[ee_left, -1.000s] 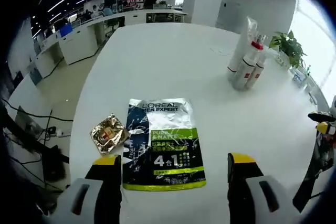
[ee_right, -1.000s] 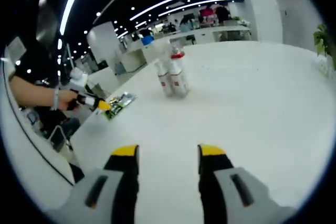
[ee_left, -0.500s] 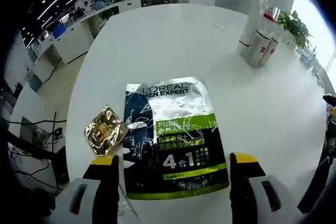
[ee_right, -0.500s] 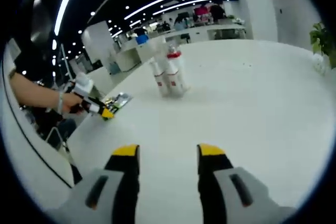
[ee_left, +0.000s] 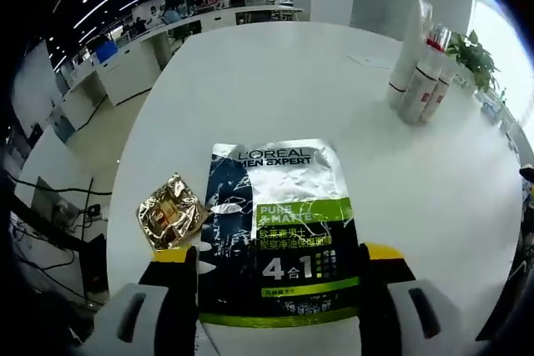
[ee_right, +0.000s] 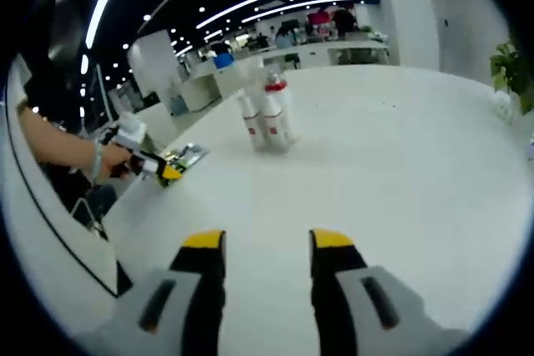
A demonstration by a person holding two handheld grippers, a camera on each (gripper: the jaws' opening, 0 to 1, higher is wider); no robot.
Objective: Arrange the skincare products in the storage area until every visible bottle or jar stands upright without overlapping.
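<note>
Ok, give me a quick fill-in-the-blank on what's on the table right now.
1. The sachet lies flat between the open jaws of the ____ tool.
2. Beside the sachet sits a crumpled ____ wrapper.
3. The cluster of bottles stands ____ on the white table.
4. The right tool holds ____.

Missing: left; gold; upright; nothing

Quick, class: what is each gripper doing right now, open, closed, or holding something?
Left gripper: open, jaws either side of the L'Oreal sachet, not gripping it.
Right gripper: open, holding nothing, over the white table.
</note>
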